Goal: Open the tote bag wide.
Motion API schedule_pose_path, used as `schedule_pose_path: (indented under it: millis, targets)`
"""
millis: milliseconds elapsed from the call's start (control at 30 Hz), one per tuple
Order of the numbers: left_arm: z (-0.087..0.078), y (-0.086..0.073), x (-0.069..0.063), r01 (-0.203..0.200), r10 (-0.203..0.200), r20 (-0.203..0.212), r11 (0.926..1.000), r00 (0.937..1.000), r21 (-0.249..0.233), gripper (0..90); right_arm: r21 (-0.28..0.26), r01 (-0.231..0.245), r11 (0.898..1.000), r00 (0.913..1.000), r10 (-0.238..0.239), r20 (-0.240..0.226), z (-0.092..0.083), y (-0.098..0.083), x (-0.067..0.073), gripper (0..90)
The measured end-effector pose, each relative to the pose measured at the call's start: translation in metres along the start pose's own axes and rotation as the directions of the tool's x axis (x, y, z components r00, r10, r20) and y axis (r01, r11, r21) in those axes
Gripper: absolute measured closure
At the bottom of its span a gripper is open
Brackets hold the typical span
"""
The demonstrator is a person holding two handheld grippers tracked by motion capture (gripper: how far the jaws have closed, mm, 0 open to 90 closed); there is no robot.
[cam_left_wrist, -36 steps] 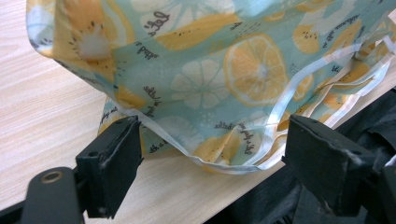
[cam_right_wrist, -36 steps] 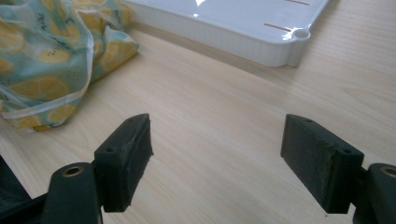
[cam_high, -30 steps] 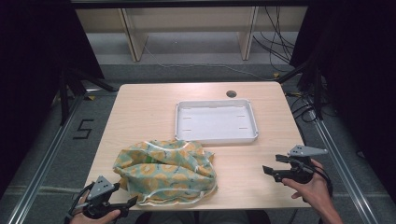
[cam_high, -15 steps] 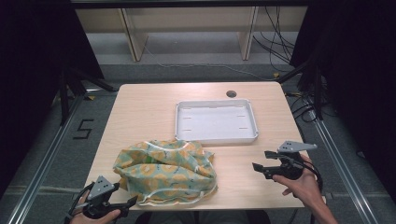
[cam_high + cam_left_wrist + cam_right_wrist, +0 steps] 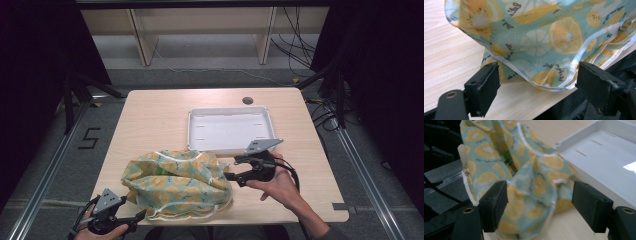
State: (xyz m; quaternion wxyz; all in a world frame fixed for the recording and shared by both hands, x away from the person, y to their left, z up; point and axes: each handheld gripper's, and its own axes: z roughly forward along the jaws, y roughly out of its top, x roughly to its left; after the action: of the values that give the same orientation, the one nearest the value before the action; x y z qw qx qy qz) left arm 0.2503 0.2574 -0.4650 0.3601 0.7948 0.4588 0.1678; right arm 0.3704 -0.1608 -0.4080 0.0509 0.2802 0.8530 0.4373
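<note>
Two hand-held grippers flank a crumpled lemon-print cloth bag on a pale wooden table.

High view: the soft bag slumps near the table's front edge; a white rectangular tray sits just behind, bare wood beyond. Left gripper view: the left gripper gapes wide, the bag's white-piped hem lying loose between its jaws. Right gripper view, slightly blurred: the right gripper, jaws just narrowing yet wide, apparently grips nothing.
</note>
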Motion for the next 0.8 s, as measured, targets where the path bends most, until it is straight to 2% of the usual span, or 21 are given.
schedule_pose_path:
  millis: [33,67,100,133,167,200,233,300,333,367,400,433,467,500,533,600,633,667,733,800]
  targets:
    - [0.000,0.000,0.000,-0.002,0.002,0.000,1.0000,1.0000,-0.001,18.0,0.008,0.005,1.000,0.9999,-0.005,-0.015,0.006,0.002,0.003,30.3]
    - [0.000,0.000,0.000,-0.001,0.001,-0.002,1.0000,1.0000,-0.001,18.0,0.023,0.009,1.000,0.9976,-0.007,-0.069,0.017,0.006,0.009,31.8]
    - [-0.001,0.001,0.001,-0.021,0.021,-0.009,0.9996,0.9997,0.017,18.0,0.023,0.009,1.000,0.9976,-0.007,-0.069,0.017,0.006,0.009,31.8]
    - [0.000,0.000,0.001,-0.008,0.008,-0.003,0.9998,1.0000,0.021,18.0,0.022,0.002,1.000,0.9969,-0.001,-0.078,0.021,0.007,0.012,32.4]
    - [0.001,0.000,-0.001,0.022,-0.022,0.000,0.9997,0.9998,-0.009,18.0,0.039,0.018,0.999,0.9964,-0.015,-0.083,0.026,0.010,0.016,33.6]
    - [-0.001,0.001,0.001,-0.018,0.018,-0.008,0.9997,0.9998,0.014,18.0,0.052,0.025,0.998,0.9962,-0.021,-0.084,0.028,0.011,0.017,34.5]
    - [-0.001,0.001,0.001,-0.017,0.017,-0.001,0.9998,0.9999,0.012,18.0,0.064,0.036,0.997,0.9966,-0.031,-0.076,0.033,0.013,0.019,35.6]
    - [-0.001,0.001,0.001,-0.016,0.016,-0.009,0.9997,0.9998,0.016,18.0,0.089,0.029,0.996,0.9968,-0.022,-0.077,0.038,0.013,0.021,38.2]
    - [0.000,0.000,0.000,0.005,-0.005,-0.009,1.0000,0.9999,0.000,18.0,0.104,0.052,0.993,0.9960,-0.044,-0.078,0.042,0.013,0.020,40.3]
    - [-0.001,0.000,0.001,-0.010,0.010,-0.001,0.9999,0.9999,0.006,18.0,0.122,0.067,0.990,0.9951,-0.058,-0.080,0.045,0.012,0.020,43.4]
    - [-0.001,0.001,0.001,-0.018,0.018,-0.002,0.9998,0.9998,0.010,18.0,0.156,0.090,0.984,0.9951,-0.082,-0.057,0.050,0.011,0.021,46.2]
    - [-0.001,0.001,0.001,-0.019,0.019,-0.001,0.9997,0.9998,0.013,18.0,0.156,0.090,0.984,0.9951,-0.082,-0.057,0.050,0.011,0.021,46.2]
    - [0.000,0.001,0.001,-0.016,0.016,-0.005,0.9998,0.9999,0.013,18.0,0.173,0.089,0.981,0.9951,-0.081,-0.056,0.053,0.009,0.022,48.9]
    - [0.000,0.000,0.000,0.004,-0.004,-0.005,1.0000,1.0000,-0.002,18.0,0.190,0.092,0.978,0.9947,-0.081,-0.064,0.054,0.009,0.022,50.8]
    - [-0.001,0.001,0.001,-0.016,0.016,-0.004,0.9998,0.9999,0.011,18.0,0.204,0.087,0.975,0.9948,-0.074,-0.070,0.056,0.007,0.021,55.8]
    - [-0.001,0.001,0.001,-0.019,0.019,-0.008,0.9997,0.9998,0.016,18.0,0.221,0.094,0.971,0.9942,-0.079,-0.073,0.060,0.005,0.020,64.9]
    - [-0.001,0.001,0.001,-0.017,0.017,-0.004,0.9997,0.9998,0.017,18.0,0.249,0.104,0.963,0.9931,-0.087,-0.078,0.061,0.003,0.020,75.4]
    - [-0.001,0.001,0.001,-0.014,0.014,-0.002,0.9998,0.9999,0.014,18.0,0.251,0.103,0.962,0.9929,-0.085,-0.083,0.061,0.001,0.019,81.7]
    - [-0.001,0.001,0.001,-0.017,0.017,-0.001,0.9998,0.9999,0.009,18.0,0.246,0.112,0.963,0.9922,-0.095,-0.081,0.061,-0.001,0.017,88.6]
    - [-0.002,0.001,0.001,-0.018,0.018,-0.010,0.9997,0.9998,0.017,18.0,0.257,0.110,0.960,0.9925,-0.092,-0.079,0.057,-0.002,0.015,90.0]
